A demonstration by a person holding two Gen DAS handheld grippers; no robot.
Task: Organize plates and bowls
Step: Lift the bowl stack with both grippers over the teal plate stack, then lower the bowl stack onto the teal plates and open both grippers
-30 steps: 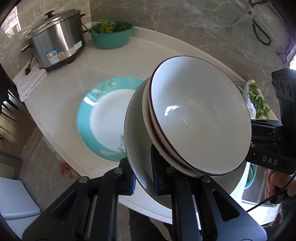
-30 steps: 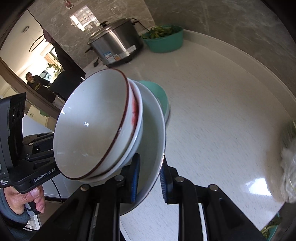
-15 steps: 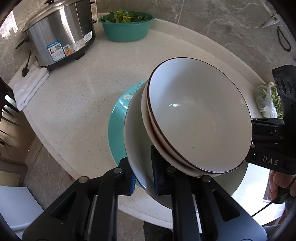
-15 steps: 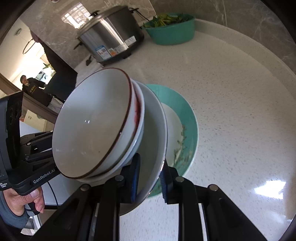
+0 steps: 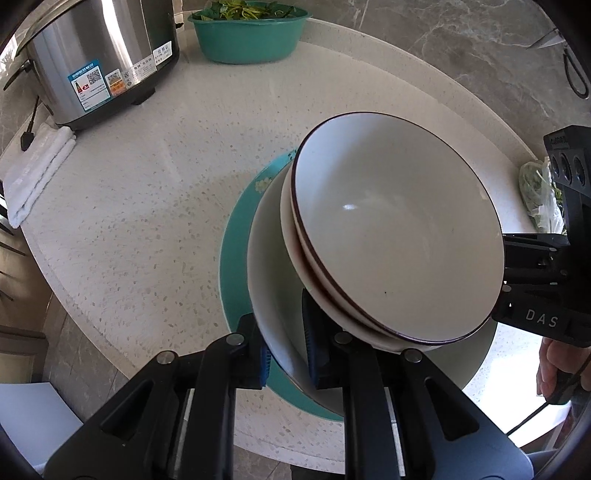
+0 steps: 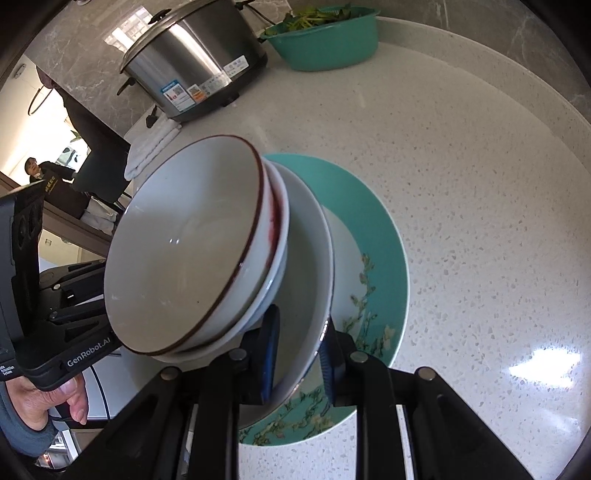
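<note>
**Bowl stack held over teal plate**

The speckled pale surface (image 5: 122, 206) is round-edged, backed by grey marble wall. At its far edge stand a steel cooker (image 5: 99, 59) and a teal basin of greens (image 5: 247, 33); a folded white cloth (image 5: 37, 170) lies at the left edge.

The left tool (image 5: 286, 332) and the right tool (image 6: 299, 347) each pinch the white bowl stack's (image 5: 388, 236) bottom rim, just above the teal plate (image 6: 384, 236) near the front edge.

Only the right wrist view shows the plate's floral pattern and a room beyond; only the left shows bagged greens (image 5: 539, 195).
</note>
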